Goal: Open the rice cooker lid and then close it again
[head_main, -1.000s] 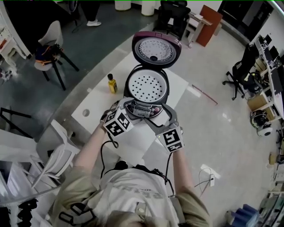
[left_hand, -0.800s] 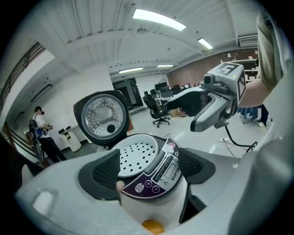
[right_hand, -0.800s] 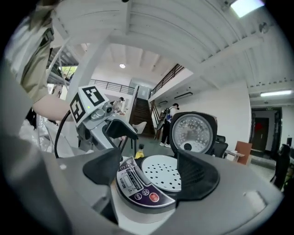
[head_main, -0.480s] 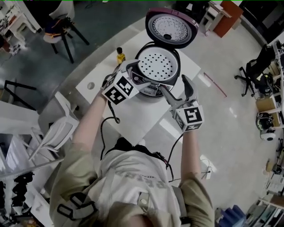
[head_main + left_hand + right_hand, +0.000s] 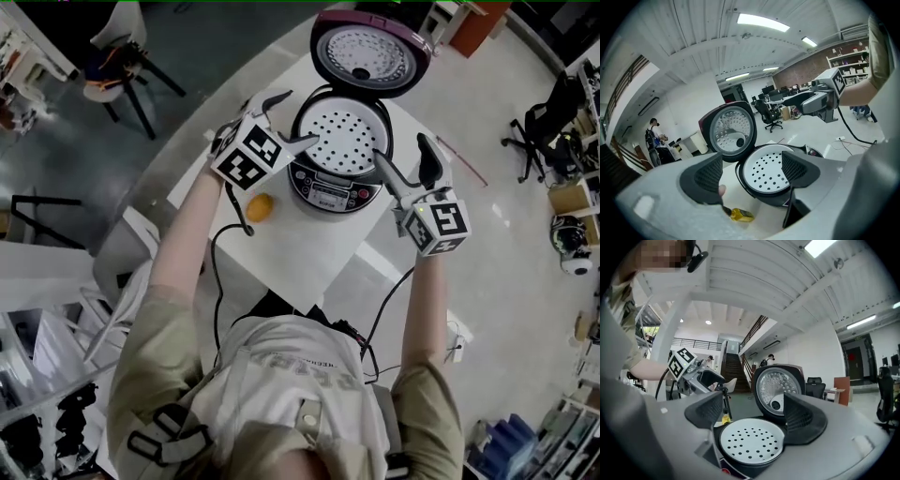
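The rice cooker (image 5: 339, 178) stands on the white table (image 5: 309, 246). Its dark purple lid (image 5: 372, 49) is swung up and open behind the body. A white perforated steam tray (image 5: 343, 140) fills the pot mouth. My left gripper (image 5: 286, 120) hovers at the cooker's left side, open and empty. Open as well with nothing in it, my right gripper (image 5: 408, 164) is at the cooker's right. The left gripper view looks between the pads at the tray (image 5: 768, 171) and the lid (image 5: 731, 131). In the right gripper view the tray (image 5: 750, 441) and the lid (image 5: 778, 387) sit ahead.
A small yellow bottle (image 5: 260, 207) is on the table left of the cooker, under my left arm. A chair (image 5: 112, 42) stands on the dark floor at upper left, and an office chair (image 5: 548, 131) at the right. Cables trail from both grippers.
Both grippers have risen from the cooker's front panel and spread apart to its left and right sides. The lid has stayed open.
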